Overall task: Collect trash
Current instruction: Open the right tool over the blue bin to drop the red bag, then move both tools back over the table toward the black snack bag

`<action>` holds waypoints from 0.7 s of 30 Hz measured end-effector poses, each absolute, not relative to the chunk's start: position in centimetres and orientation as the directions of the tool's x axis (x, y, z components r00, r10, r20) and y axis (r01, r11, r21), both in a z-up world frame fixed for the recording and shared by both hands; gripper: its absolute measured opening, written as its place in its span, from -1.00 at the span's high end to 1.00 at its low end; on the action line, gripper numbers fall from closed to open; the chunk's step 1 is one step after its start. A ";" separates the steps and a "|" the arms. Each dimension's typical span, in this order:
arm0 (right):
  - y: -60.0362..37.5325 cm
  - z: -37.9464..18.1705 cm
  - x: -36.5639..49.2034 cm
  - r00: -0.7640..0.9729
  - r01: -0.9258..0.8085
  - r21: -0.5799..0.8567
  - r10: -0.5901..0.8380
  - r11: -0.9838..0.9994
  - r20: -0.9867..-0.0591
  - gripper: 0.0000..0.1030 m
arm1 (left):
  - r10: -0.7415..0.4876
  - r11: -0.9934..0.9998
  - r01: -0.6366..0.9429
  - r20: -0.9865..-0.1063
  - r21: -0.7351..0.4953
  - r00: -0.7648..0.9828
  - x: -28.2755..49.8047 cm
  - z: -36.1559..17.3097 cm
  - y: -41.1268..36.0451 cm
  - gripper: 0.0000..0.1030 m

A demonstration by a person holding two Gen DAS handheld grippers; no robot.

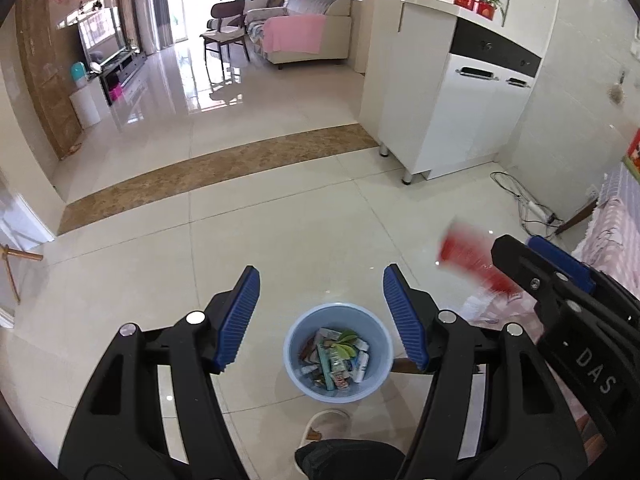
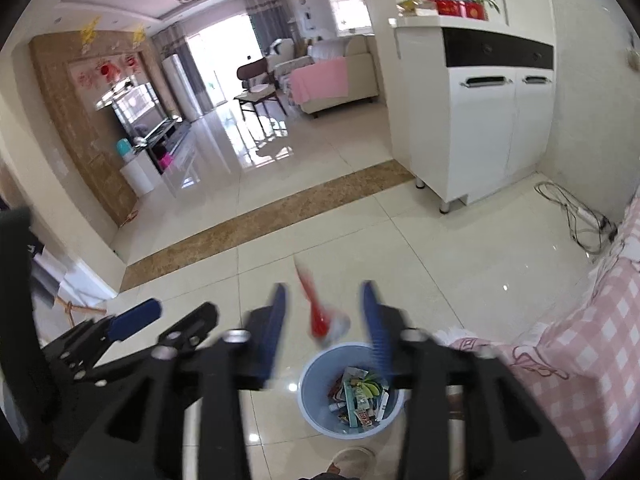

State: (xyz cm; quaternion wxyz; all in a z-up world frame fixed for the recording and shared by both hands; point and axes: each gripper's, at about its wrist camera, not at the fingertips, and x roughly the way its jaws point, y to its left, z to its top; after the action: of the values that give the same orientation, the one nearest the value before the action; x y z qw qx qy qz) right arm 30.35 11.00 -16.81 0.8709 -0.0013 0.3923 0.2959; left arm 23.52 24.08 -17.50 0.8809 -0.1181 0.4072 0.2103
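Glossy cream tile floor with a brown marble strip across it. White cabinet at right, against the wall. Pink checked cloth at the right edge, power strip and cables on the floor just beyond it. Light blue bin stands on the floor below both grippers, already holding wrappers, small tubes and a green leafy scrap. Left gripper hangs over the bin, jaws spread wide, nothing between them. Right gripper also above the bin, jaws parted, pads not pressing anything. Red and white wrapper is blurred, loose between the right gripper's blue fingers, just above the bin's rim; touching a pad or not, cannot tell.
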 end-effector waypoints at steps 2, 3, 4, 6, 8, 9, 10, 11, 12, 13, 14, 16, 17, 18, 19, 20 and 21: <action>11.0 -17.1 30.5 0.512 -0.515 0.234 0.515 0.825 -0.688 0.12 | 0.266 0.884 -0.464 -0.769 -0.045 0.582 23.5 -17.5 24.2 -0.24; 11.0 -17.2 30.5 0.513 -0.515 0.230 0.512 0.826 -0.689 0.11 | 0.270 0.884 -0.466 -0.768 -0.042 0.580 23.6 -17.5 24.2 -0.24; 10.9 -17.2 30.5 0.517 -0.515 0.224 0.508 0.827 -0.689 0.10 | 0.274 0.884 -0.466 -0.766 -0.038 0.581 23.6 -17.4 24.2 -0.24; 10.5 -17.0 30.4 0.522 -0.511 0.222 0.505 0.830 -0.687 0.09 | 0.271 0.886 -0.462 -0.763 -0.040 0.586 23.7 -17.2 24.0 -0.24; 10.0 -16.6 30.2 0.538 -0.509 0.212 0.500 0.834 -0.678 0.07 | 0.272 0.889 -0.457 -0.755 -0.042 0.597 23.6 -16.8 23.7 -0.24; 9.7 -16.4 30.0 0.548 -0.508 0.205 0.497 0.837 -0.673 0.06 | 0.273 0.890 -0.454 -0.750 -0.041 0.602 23.5 -16.6 23.5 -0.24; 9.2 -15.9 29.7 0.561 -0.507 0.198 0.495 0.839 -0.664 0.05 | 0.275 0.891 -0.452 -0.742 -0.042 0.611 23.4 -16.3 23.2 -0.24; 8.9 -15.6 29.2 0.572 -0.505 0.194 0.495 0.841 -0.654 0.04 | 0.276 0.893 -0.449 -0.731 -0.046 0.624 23.3 -15.9 22.9 -0.24; 8.3 -14.9 28.8 0.590 -0.501 0.188 0.493 0.845 -0.639 0.02 | 0.277 0.894 -0.446 -0.720 -0.050 0.636 23.2 -15.5 22.7 -0.24; 7.8 -14.4 28.5 0.602 -0.500 0.185 0.493 0.846 -0.628 0.01 | 0.279 0.894 -0.445 -0.708 -0.055 0.648 23.0 -15.1 22.5 -0.24; 7.5 -14.0 28.3 0.611 -0.500 0.183 0.495 0.846 -0.618 0.01 | 0.282 0.895 -0.442 -0.693 -0.059 0.664 22.8 -14.5 22.1 -0.25; 6.4 -12.7 27.5 0.642 -0.497 0.169 0.492 0.851 -0.588 -0.03 | 0.289 0.898 -0.435 -0.665 -0.060 0.689 22.4 -13.5 21.3 -0.28; 5.9 -12.1 27.1 0.656 -0.496 0.165 0.492 0.852 -0.572 -0.04 | 0.292 0.902 -0.427 -0.647 -0.058 0.704 22.1 -12.9 20.7 -0.30; 5.2 -11.4 26.6 0.673 -0.494 0.162 0.493 0.854 -0.551 -0.07 | 0.295 0.906 -0.420 -0.634 -0.052 0.715 22.0 -12.4 20.1 -0.32; 4.7 -10.9 26.3 0.683 -0.491 0.158 0.492 0.857 -0.540 -0.08 | 0.300 0.909 -0.415 -0.619 -0.046 0.726 21.7 -11.9 19.6 -0.33; 3.9 -10.2 25.7 0.699 -0.487 0.152 0.488 0.860 -0.522 -0.08 | 0.306 0.913 -0.406 -0.597 -0.037 0.742 21.4 -11.3 18.7 -0.36; 3.1 -9.5 25.2 0.715 -0.481 0.145 0.483 0.864 -0.505 -0.10 | 0.308 0.916 -0.399 -0.585 -0.030 0.751 21.2 -10.9 18.1 -0.40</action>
State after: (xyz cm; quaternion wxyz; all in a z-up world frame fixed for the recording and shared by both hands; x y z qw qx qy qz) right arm 25.16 3.15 -9.47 0.9261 0.0017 0.2730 0.2604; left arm 21.18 18.13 -10.88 0.9325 -0.0767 0.2978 0.1895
